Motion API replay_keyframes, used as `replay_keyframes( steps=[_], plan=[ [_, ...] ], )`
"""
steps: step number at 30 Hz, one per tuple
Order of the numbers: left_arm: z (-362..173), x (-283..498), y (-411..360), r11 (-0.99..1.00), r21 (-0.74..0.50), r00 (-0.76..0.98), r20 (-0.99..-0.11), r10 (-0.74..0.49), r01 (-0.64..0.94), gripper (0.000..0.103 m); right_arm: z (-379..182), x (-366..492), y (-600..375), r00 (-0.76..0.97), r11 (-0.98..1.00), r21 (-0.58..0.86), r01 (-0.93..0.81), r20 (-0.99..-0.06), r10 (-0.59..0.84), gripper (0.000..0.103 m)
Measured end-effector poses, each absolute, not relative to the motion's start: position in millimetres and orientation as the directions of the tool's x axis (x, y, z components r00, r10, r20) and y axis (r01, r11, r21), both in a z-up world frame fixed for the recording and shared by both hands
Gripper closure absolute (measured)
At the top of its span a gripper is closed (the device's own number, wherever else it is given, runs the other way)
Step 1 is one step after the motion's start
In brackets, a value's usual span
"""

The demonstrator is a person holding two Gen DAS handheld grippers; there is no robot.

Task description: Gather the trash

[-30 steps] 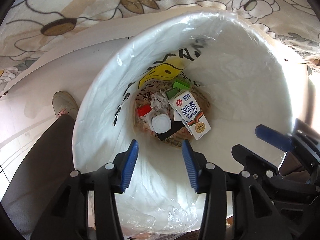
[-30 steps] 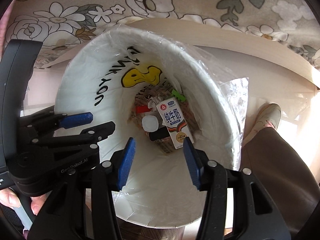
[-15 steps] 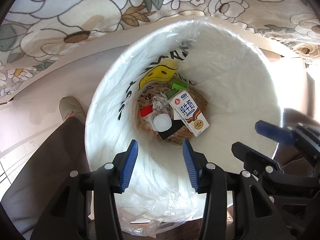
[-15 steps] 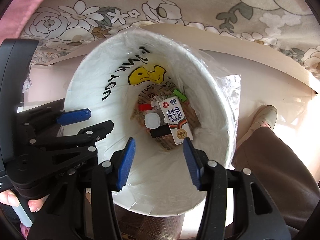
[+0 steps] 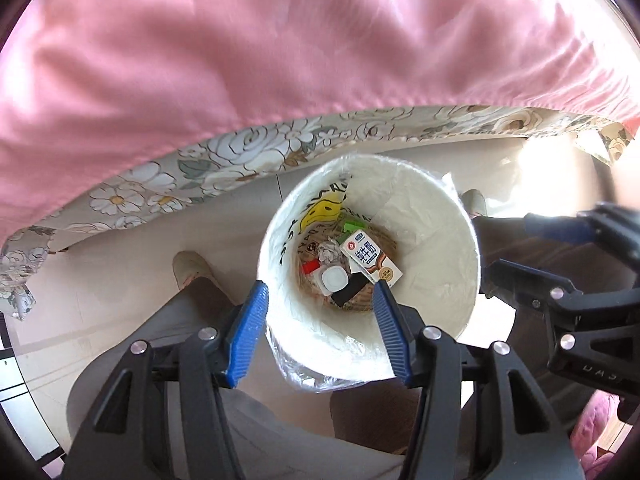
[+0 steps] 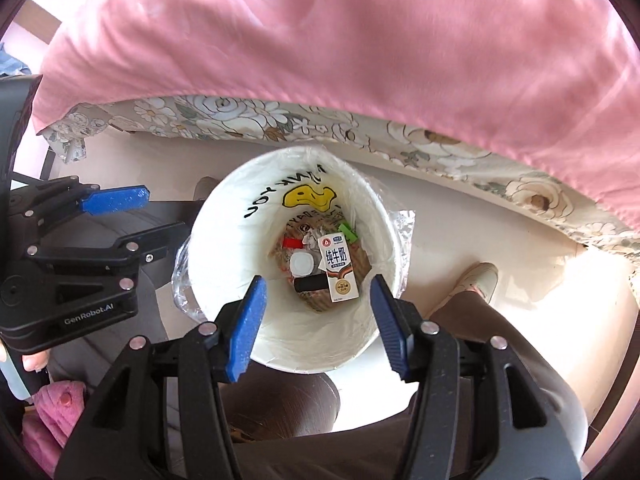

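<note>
A white trash bin (image 5: 452,292) lined with a clear bag stands on the floor below both grippers; it also shows in the right wrist view (image 6: 224,236). At its bottom lie a milk carton (image 5: 370,257) (image 6: 339,267), a white round lid (image 5: 334,279) (image 6: 301,263), a red piece (image 5: 310,267), a green piece (image 5: 354,225), crumpled paper (image 5: 329,250) and a black item (image 5: 350,294). My left gripper (image 5: 320,334) is open and empty above the bin. My right gripper (image 6: 316,326) is open and empty above it too.
A bed with a pink cover (image 5: 280,48) and a floral sheet (image 5: 224,156) lies just behind the bin. The person's legs and shoes (image 5: 190,270) (image 6: 480,280) stand on both sides of the bin. A pink slipper (image 6: 52,408) lies at lower left.
Both grippers have risen and pulled back from the bin, so it looks smaller and the pink bed cover has come into view. Both stay open and empty.
</note>
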State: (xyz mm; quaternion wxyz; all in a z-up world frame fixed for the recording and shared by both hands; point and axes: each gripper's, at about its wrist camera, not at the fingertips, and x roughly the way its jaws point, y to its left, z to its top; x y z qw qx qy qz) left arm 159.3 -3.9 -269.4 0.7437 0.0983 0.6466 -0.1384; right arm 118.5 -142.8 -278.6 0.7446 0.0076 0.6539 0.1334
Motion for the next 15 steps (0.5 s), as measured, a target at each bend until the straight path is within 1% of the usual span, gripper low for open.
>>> replay_keyframes(
  steps=[2,5,8,11,13,15],
  plan=[
    [-246.2,151.2,-2.8,0.938,-0.022,0.167,-0.982,-0.084,0.345,0.043,-256.4,111.8,-147.3,0.141,0.962,0.178,-0.208,-0.968,0.210,0.048],
    [-209.5,138.5,1.2,0.934,-0.014,0.234,-0.967,-0.105,0.357,0.036,-226.3,100.9,-149.6,0.185,0.960,0.167,-0.224,-0.960,0.210,0.048],
    [-175.0,125.0,2.2,0.934,-0.002,0.301,-0.946,-0.117,0.357,0.033,-194.0,88.4,-150.1,0.235,0.958,0.155,-0.243,-0.948,0.213,0.041],
    [-140.7,110.5,2.8,0.931,0.010,0.374,-0.917,-0.136,0.364,0.026,-164.7,74.9,-150.9,0.295,0.959,0.129,-0.253,-0.934,0.204,0.040],
    [-122.0,99.3,2.5,0.928,0.016,0.412,-0.899,-0.150,0.373,0.021,-145.8,65.6,-153.6,0.333,0.960,0.121,-0.252,-0.921,0.204,0.036],
    [-106.2,88.4,2.8,0.926,0.029,0.448,-0.880,-0.155,0.377,0.019,-125.2,56.9,-156.5,0.372,0.962,0.115,-0.247,-0.906,0.204,0.033]
  ],
)
